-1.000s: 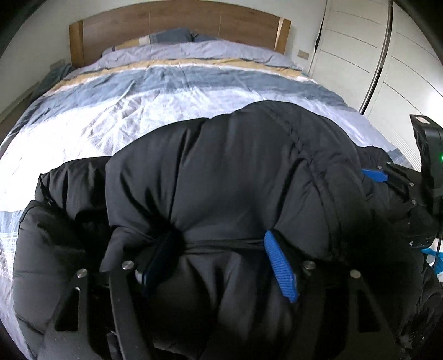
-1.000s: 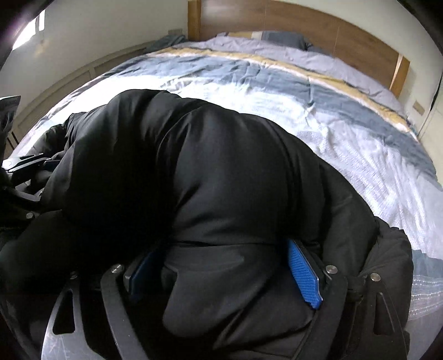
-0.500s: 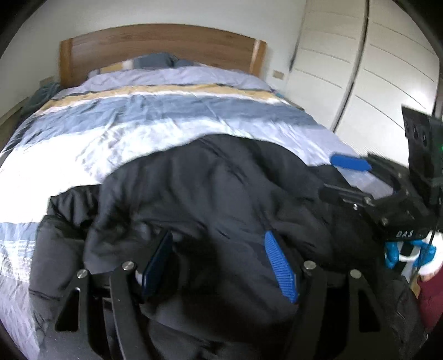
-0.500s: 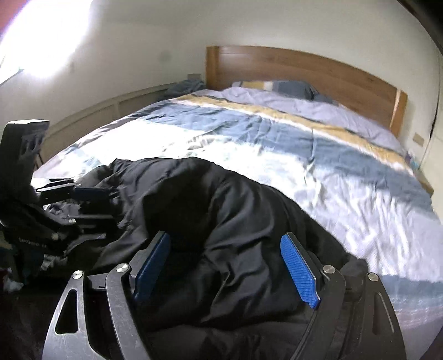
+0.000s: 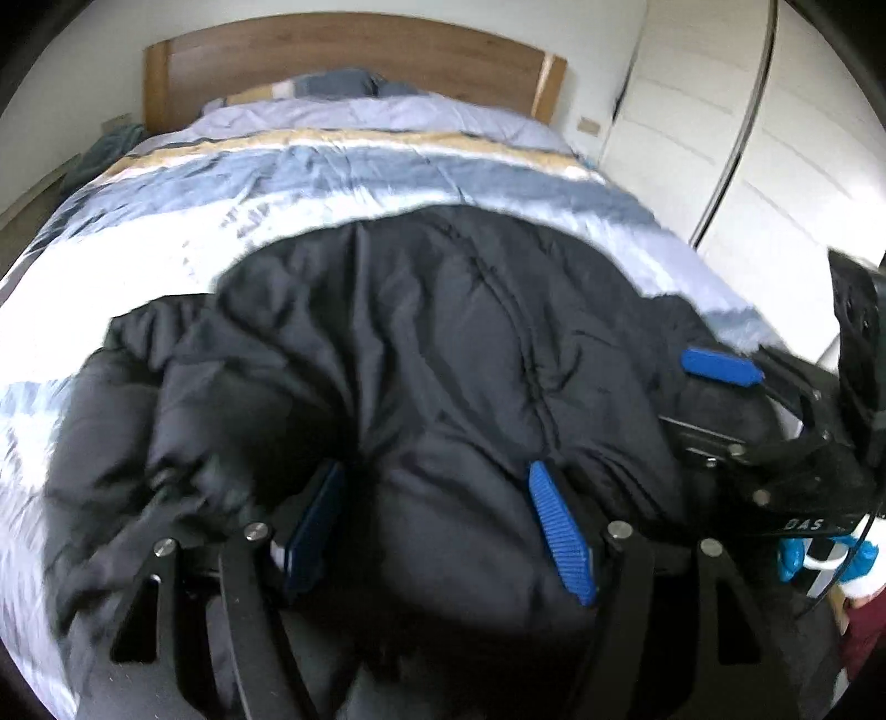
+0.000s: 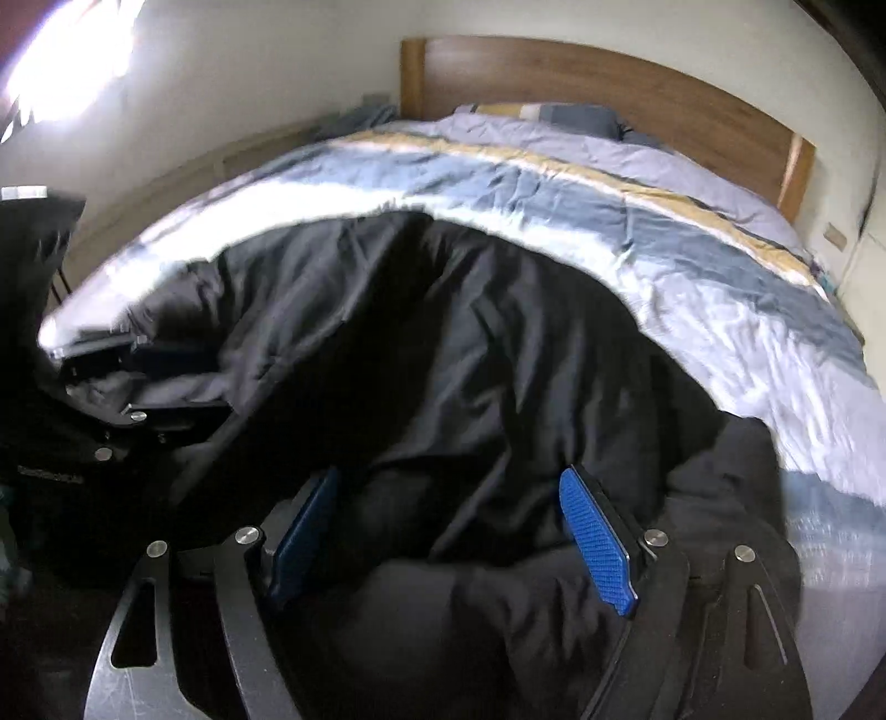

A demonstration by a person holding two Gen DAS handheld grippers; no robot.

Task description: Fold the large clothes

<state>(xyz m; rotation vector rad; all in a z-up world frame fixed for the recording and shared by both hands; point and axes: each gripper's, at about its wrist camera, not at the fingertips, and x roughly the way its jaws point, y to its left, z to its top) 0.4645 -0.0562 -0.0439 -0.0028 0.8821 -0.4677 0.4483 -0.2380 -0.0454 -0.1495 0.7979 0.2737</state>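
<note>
A big black puffer jacket [image 5: 421,354] lies bunched at the near end of the bed [image 5: 166,232], spread over its striped blue, white and tan duvet [image 6: 637,221] — both grippers have hold of it. The left gripper [image 5: 437,526] pinches a fat roll of the padding between its blue pads [image 5: 559,531], fingers held well apart by the bulk. The right gripper [image 6: 454,537] likewise has jacket fabric bulging between its fingers (the near edge of the garment). The wooden headboard [image 5: 354,50] stands at the far end.
</note>
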